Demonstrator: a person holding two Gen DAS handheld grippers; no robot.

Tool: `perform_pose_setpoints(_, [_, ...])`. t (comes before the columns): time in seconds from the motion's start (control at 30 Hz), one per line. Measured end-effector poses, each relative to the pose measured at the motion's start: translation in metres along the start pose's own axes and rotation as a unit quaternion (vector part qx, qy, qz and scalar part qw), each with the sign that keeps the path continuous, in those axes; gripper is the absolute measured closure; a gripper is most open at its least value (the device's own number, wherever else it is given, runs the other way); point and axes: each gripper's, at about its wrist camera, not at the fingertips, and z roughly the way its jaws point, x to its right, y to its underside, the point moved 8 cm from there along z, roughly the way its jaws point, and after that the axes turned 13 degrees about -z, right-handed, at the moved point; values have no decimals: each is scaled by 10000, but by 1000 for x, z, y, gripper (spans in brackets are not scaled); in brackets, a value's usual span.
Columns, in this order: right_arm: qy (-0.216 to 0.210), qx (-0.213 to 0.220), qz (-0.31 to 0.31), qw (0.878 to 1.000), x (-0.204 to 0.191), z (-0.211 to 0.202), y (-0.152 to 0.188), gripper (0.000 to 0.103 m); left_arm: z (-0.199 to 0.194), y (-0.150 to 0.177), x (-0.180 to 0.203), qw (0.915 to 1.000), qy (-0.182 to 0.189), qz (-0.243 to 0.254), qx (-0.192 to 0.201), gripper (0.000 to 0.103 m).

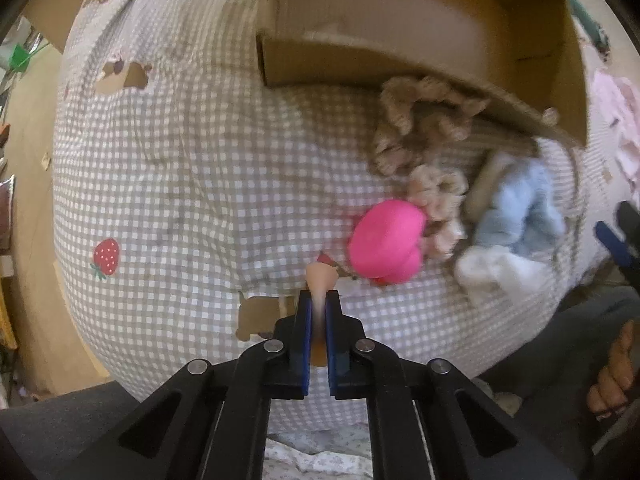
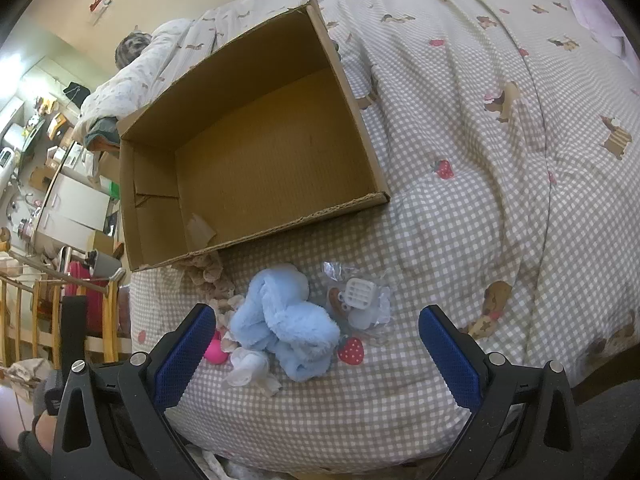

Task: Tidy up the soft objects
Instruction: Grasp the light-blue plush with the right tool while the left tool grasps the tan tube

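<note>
My left gripper [image 1: 319, 300] is shut on a small peach soft object [image 1: 320, 278], held above the checked bedspread. Just right of it lie a pink squishy ball [image 1: 386, 246], beige scrunchies [image 1: 438, 196] and a blue plush [image 1: 520, 210]. My right gripper [image 2: 318, 344] is open and empty, its jaws wide apart around the blue plush [image 2: 286, 320]. The pink ball [image 2: 216, 352] peeks beside its left finger. A clear packet with a white toy [image 2: 358, 298] lies right of the plush. The open cardboard box [image 2: 256, 144] stands empty behind, and also shows in the left wrist view [image 1: 420, 20].
A beige knitted scrunchie [image 2: 208, 276] lies partly under the box's front edge. The bedspread [image 2: 500, 160] with strawberry and dog prints stretches right. A wooden rail [image 2: 60, 320] and cluttered room lie off the bed's left side. A white fluffy piece [image 2: 250, 368] lies by the plush.
</note>
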Motion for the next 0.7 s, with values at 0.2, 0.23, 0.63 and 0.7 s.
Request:
perform_pose_setpoints(0.2, [-190,-72,14,9998,-3,2,3,0,-56,-3,-5,9943,599,-268,838,98])
perform_pose_setpoints(0.23, [-304,-154,35,9994,-6,5,5,0,-60,-3,-7,9932,615,-302,943,98])
perform_pose_setpoints(0.63, [-712,-1008,433,9914,-32,62,16,0,-97,-21,-10,9828,837,-605,1529,98])
perform_pose_setpoints(0.7, [-496,-1103,409,9918,-34,73,15,0,-92,-17,-3,9832,777,-586,1545,98])
